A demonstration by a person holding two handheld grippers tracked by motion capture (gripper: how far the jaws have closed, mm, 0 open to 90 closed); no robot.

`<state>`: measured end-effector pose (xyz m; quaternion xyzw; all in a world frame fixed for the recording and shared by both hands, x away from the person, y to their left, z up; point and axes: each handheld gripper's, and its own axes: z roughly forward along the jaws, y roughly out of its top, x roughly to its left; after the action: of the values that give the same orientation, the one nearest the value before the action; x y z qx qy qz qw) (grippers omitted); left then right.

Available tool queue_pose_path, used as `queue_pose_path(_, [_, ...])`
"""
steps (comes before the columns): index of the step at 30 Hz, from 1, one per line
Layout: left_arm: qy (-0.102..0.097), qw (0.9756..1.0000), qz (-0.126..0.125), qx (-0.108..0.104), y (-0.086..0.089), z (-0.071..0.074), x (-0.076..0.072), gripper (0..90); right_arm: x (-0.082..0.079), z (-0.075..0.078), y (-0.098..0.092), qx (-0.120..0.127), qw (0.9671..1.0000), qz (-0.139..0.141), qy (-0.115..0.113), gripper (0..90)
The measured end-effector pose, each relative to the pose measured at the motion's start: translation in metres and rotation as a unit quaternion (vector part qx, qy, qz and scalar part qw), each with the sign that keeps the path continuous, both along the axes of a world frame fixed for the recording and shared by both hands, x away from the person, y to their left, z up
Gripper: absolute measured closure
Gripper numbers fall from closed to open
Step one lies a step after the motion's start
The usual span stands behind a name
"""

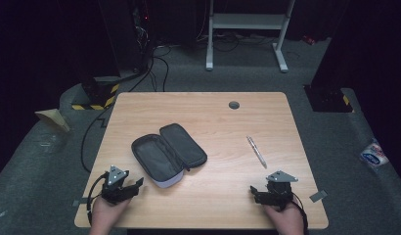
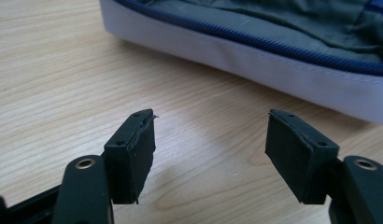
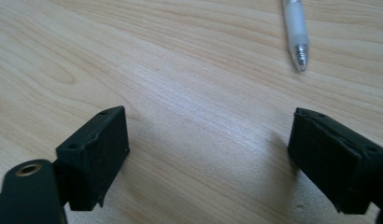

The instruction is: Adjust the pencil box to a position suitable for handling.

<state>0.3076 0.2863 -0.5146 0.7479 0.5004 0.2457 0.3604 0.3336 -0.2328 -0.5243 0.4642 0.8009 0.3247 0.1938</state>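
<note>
Step in hand: likely fetching the pen (image 1: 256, 152) for the open pencil case (image 1: 168, 153); not yet begun.
Left tool (image 1: 124, 190): released, jaws spread wide with nothing between; resting at the near left of the tabletop (image 1: 218, 117), just beside the case's pale near wall (image 2: 255, 65).
Right tool (image 1: 267, 195): released, jaws apart and empty; at the near right, the pen's tip (image 3: 300, 55) a little ahead.
Pen: lying flat on bare wood, right of the case and well apart from it, slanted with the tip toward the near edge.
Pencil case: unzipped, lid folded back, dark lining exposed.
Grasp advice: approach from above, jaws across the barrel near mid-length, not along it; close gently to avoid rolling.
Support advice: steady the case rim with the left tool before dropping in.
</note>
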Motion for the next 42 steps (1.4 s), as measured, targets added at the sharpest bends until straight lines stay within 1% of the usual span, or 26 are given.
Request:
queue_pose_path(1, [0.000, 1.0000, 0.000, 0.000, 0.000, 0.000, 0.000, 33.4, 0.000, 0.000, 0.000, 0.000, 1.0000, 0.000, 0.000, 10.5])
queue_pose_path(2, [-0.003, 1.0000, -0.004, -0.002, -0.002, 0.002, -0.001, 33.3, 0.000, 0.000, 0.001, -0.002, 1.0000, 0.009, 0.002, 9.6])
queue_pose_path(4, [-0.004, 1.0000, -0.006, -0.003, -0.003, 0.004, -0.001, 33.4, 0.000, 0.000, 0.001, -0.002, 1.0000, 0.009, 0.001, 9.6])
queue_pose_path(6, [-0.004, 0.9999, -0.008, -0.007, -0.005, 0.006, -0.001, 33.2, 0.000, 0.000, 0.001, -0.002, 1.0000, 0.009, 0.002, 9.6])
queue_pose_path(10, [-0.006, 0.9999, -0.015, -0.006, -0.010, 0.010, -0.001, 33.2, 0.000, 0.000, 0.001, -0.002, 1.0000, 0.010, 0.001, 9.4])
queue_pose_path(12, [-0.008, 0.9998, -0.019, 0.000, -0.012, 0.012, -0.002, 34.5, 0.000, 0.000, 0.001, -0.002, 1.0000, 0.010, 0.001, 9.4])
queue_pose_path(14, [-0.015, 0.9997, -0.021, 0.003, -0.015, 0.016, -0.003, 34.8, 0.000, 0.000, 0.001, -0.003, 1.0000, 0.010, 0.001, 9.4])
queue_pose_path(15, [-0.015, 0.9997, -0.021, 0.003, -0.015, 0.016, -0.003, 34.8, 0.000, 0.000, 0.001, -0.003, 1.0000, 0.010, 0.001, 9.4])
queue_pose_path(20, [-0.029, 0.9992, -0.026, -0.006, -0.019, 0.025, -0.006, 35.0, 0.000, 0.000, 0.001, -0.002, 1.0000, 0.010, 0.001, 9.4])
queue_pose_path(24, [-0.036, 0.9988, -0.032, -0.004, -0.023, 0.030, -0.007, 35.0, 0.000, 0.000, 0.001, -0.002, 0.9999, 0.010, 0.002, 9.4])
queue_pose_path(28, [-0.046, 0.9980, -0.043, -0.005, -0.029, 0.038, -0.009, 35.1, 0.000, 0.000, 0.001, -0.003, 1.0000, 0.010, 0.002, 9.4])
queue_pose_path(36, [-0.057, 0.9965, -0.061, -0.005, -0.038, 0.046, -0.012, 35.2, 0.000, 0.000, 0.001, -0.002, 0.9999, 0.014, 0.001, 9.4])
queue_pose_path(38, [-0.054, 0.9963, -0.067, -0.011, -0.042, 0.047, -0.008, 35.4, 0.000, 0.000, 0.001, -0.003, 0.9999, 0.014, 0.001, 9.4])
queue_pose_path(42, [-0.054, 0.9958, -0.073, -0.011, -0.047, 0.049, -0.006, 36.4, 0.000, 0.000, 0.001, -0.003, 0.9999, 0.014, 0.001, 9.4])
